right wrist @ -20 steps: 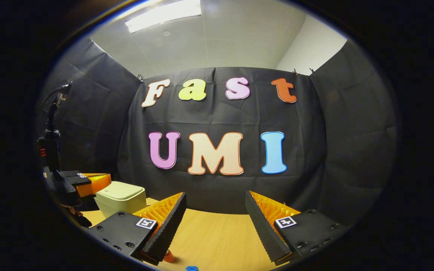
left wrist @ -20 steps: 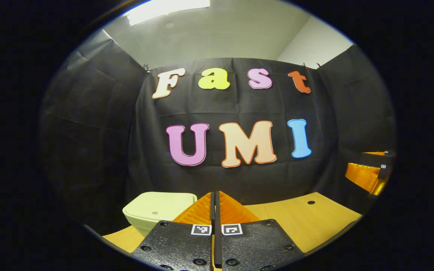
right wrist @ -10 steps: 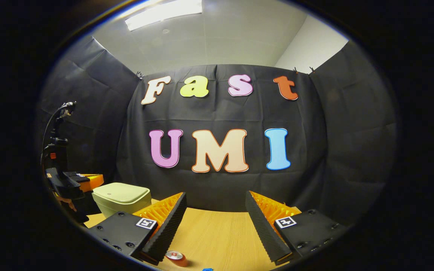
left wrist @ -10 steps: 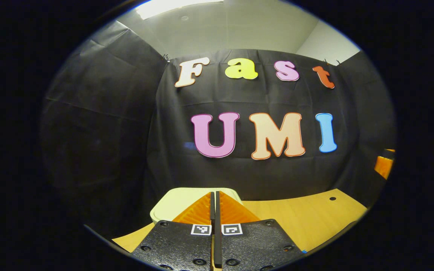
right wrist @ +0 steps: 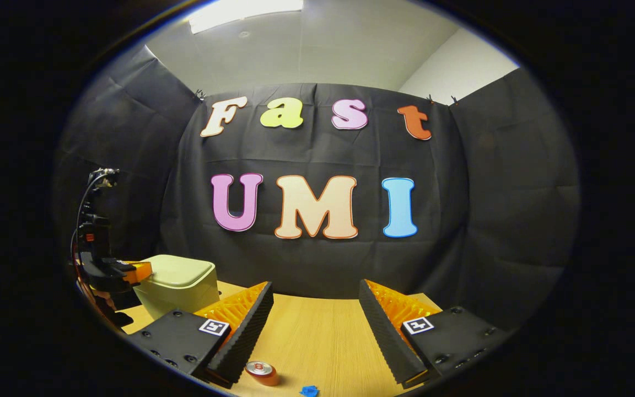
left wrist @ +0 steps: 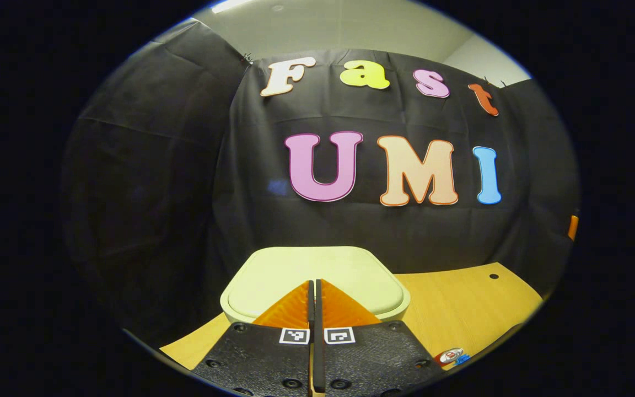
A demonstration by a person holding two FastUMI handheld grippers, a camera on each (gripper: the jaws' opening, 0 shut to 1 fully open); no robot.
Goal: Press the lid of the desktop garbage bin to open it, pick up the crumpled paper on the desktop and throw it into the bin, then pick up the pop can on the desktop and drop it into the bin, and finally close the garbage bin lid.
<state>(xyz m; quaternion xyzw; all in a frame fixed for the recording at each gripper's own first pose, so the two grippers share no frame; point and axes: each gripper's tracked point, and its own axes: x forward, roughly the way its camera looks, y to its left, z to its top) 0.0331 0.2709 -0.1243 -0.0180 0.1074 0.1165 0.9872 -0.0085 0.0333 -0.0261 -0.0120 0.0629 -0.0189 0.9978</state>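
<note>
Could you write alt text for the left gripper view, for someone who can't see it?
A gripper with its two fingers shut together points at the closed lid of a pale green bin on a wooden desk. A pop can lies at the desk's near right edge, with black cloth behind.

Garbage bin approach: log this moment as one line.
phase: lid press approach | left gripper: shut, over garbage bin lid | right gripper: open | pop can: on desktop

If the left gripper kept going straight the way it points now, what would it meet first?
Most likely the lid of the pale green bin. The left gripper, fingers together, points at the lid's top from just in front of it; whether it already touches is unclear. The lid sits flat, so the bin looks unopened.
</note>
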